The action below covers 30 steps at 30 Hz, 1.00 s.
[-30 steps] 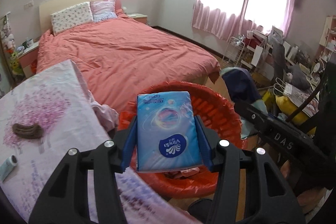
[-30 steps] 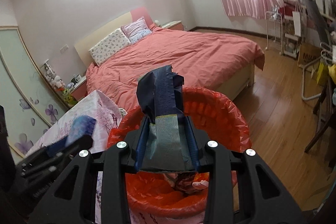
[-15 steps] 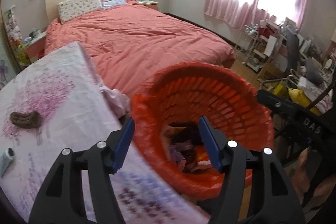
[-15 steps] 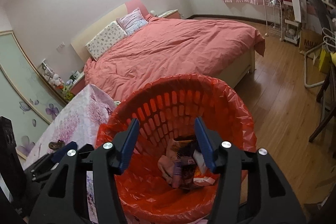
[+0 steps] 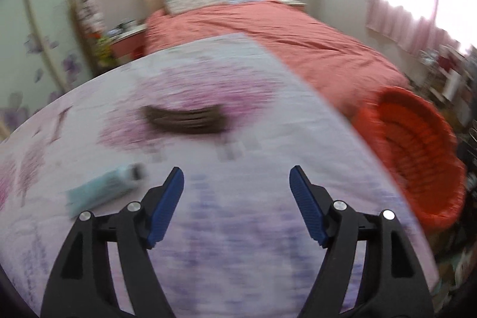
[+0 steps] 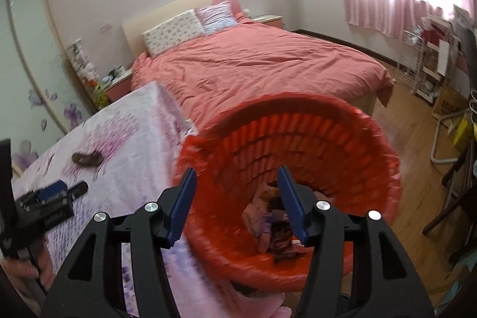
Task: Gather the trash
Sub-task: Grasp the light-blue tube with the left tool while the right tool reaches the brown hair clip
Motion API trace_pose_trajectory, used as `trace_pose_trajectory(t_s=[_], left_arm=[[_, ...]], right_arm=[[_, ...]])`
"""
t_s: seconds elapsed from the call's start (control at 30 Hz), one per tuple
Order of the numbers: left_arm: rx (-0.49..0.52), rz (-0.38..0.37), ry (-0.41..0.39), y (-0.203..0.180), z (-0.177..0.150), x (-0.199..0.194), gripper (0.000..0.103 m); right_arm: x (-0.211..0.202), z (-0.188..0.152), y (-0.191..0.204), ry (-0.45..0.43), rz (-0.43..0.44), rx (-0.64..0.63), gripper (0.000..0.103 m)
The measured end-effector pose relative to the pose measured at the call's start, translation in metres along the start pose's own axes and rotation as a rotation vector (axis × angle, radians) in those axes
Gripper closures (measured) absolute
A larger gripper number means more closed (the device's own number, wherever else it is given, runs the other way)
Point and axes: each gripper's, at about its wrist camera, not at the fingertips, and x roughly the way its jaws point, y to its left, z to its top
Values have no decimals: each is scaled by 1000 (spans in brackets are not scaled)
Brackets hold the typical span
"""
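Behind everything we see a bedroom with a wide bed under a salmon-pink duvet (image 6: 253, 64) and pink curtains (image 6: 396, 11) at the bright window. Nearer to us lies the counter, draped in a white cloth printed with purple blossoms (image 5: 238, 139). On it rest a dark brown, curved banana peel (image 5: 184, 119) and, closer in and to its left, a pale turquoise tube with a dark cap (image 5: 104, 189); both are smeared by blur in the left view. Our left gripper (image 5: 237, 184) hangs over the cloth with its blue-padded jaws opening, and we see only cloth between them. Our right gripper (image 6: 237, 184) points into the round red plastic basket lined with a red bag (image 6: 372, 145), which stands just off the counter's edge beside the bed; its jaws stand apart around nothing. Crumpled wrappers and scraps of trash (image 6: 274, 225) lie at the basket's bottom.
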Motion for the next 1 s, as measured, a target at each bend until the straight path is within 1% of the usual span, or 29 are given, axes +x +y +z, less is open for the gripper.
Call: trace_pose_trajectory(t_s=[0.07, 0.17, 0.27, 0.33, 0.43, 0.5, 0.6, 0.67, 0.7, 0.8, 0.9, 0.97, 1.0], left_arm=[[-52, 62, 2, 29, 3, 3, 31], [-129, 131, 7, 67, 10, 9, 31], [-194, 155, 25, 95, 18, 17, 31], [-202, 164, 57, 103, 22, 27, 31], [-185, 153, 119, 102, 19, 41, 31], [-172, 143, 142, 98, 13, 45, 31], [-136, 128, 140, 96, 2, 38, 34], [-123, 106, 140, 102, -8, 29, 37], [-119, 100, 141, 106, -12, 26, 37], [-100, 108, 139, 122, -31, 11, 37], [-117, 102, 146, 135, -40, 1, 39], [-130, 63, 136, 141, -43, -4, 42], [-131, 54, 130, 141, -43, -5, 42]], right_arm=[[-1, -2, 12, 5, 12, -28, 46], [-2, -4, 23, 15, 30, -48, 46], [1, -5, 34, 25, 38, -63, 46], [3, -5, 43, 32, 44, -74, 46], [4, -8, 54, 39, 53, -95, 46], [4, -8, 59, 43, 59, -107, 46], [2, -11, 66, 45, 71, -125, 46], [3, -13, 74, 49, 78, -134, 46], [3, -14, 75, 50, 83, -138, 46], [5, -17, 86, 59, 104, -149, 46], [8, -22, 96, 72, 122, -157, 44], [11, -25, 105, 84, 138, -167, 44], [12, -27, 110, 89, 146, -171, 44]])
